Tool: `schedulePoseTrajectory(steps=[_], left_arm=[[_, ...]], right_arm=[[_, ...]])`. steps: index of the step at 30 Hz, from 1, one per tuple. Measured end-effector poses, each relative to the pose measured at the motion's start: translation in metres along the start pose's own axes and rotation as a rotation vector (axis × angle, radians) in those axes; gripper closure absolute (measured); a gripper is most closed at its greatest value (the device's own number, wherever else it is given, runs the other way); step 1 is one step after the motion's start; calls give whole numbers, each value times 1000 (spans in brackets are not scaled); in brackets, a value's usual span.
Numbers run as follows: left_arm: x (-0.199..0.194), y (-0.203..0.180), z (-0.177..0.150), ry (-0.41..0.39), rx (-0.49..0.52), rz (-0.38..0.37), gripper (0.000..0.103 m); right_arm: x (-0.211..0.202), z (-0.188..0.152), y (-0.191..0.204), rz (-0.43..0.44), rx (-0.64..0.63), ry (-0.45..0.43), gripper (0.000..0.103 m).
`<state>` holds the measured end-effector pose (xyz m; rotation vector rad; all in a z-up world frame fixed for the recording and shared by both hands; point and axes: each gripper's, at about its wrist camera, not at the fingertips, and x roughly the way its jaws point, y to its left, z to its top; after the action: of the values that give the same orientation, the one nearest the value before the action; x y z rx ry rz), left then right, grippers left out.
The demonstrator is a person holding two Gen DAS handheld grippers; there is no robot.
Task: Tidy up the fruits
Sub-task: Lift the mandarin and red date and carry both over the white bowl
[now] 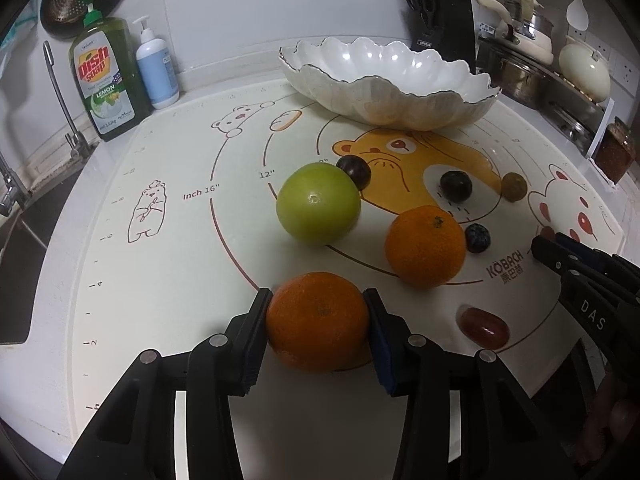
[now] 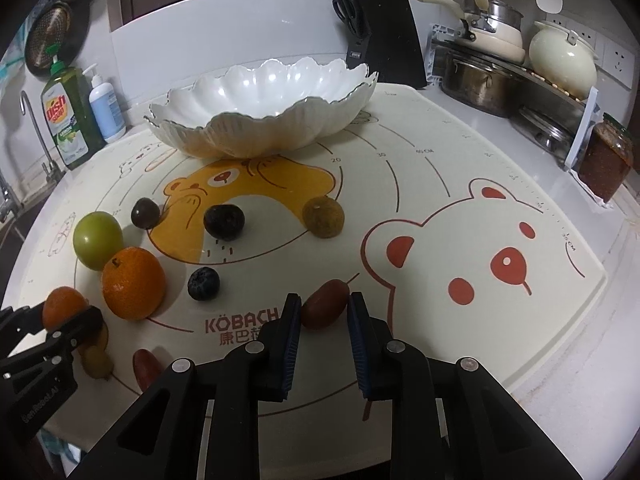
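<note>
Pinching an orange [image 1: 317, 322], the left gripper's [image 1: 316, 334] jaws hide its sides; the right gripper's [image 2: 325, 318] clamp a half-hidden red fruit [image 2: 325, 309].

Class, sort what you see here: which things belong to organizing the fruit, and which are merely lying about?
Job: tangerine in left jaws, red date in right jaws, green fruit, second orange, blueberry, white bowl.
Idle: dish soap, knife block, pots.

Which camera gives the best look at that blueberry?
The right wrist view: the blueberry sits in the open on the mat, whole and unobstructed. In the left wrist view the blueberry is smaller, with the orange right beside it.
</note>
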<state>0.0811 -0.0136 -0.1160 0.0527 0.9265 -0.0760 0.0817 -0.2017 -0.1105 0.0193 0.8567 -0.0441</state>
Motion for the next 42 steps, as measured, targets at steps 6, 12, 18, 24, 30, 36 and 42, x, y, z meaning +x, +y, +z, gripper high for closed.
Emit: schedulePoseTrajectory(steps=[6, 12, 18, 24, 30, 36, 42], left_arm=[[-14, 1, 4, -33, -6, 3, 58], [-24, 4, 11, -60, -9, 3, 58], [-33, 6, 26, -83, -13, -13, 58], [-39, 5, 50, -115, -1, -27, 58], [-44, 5, 78, -145, 16, -38, 58], [-48, -2, 104, -177, 44, -42, 58], [-40, -6, 127, -176, 51, -55, 58]], right_arm=[[-12, 5, 1, 6, -5, -26, 78], [-23, 14, 4, 15, -17, -54, 78], [-31, 28, 5, 18, -28, -88, 78], [-40, 51, 7, 18, -40, -130, 78], [-44, 75, 6, 19, -46, -161, 78], [-44, 97, 0, 29, -37, -166, 78], [-39, 119, -6, 15, -30, -179, 78]])
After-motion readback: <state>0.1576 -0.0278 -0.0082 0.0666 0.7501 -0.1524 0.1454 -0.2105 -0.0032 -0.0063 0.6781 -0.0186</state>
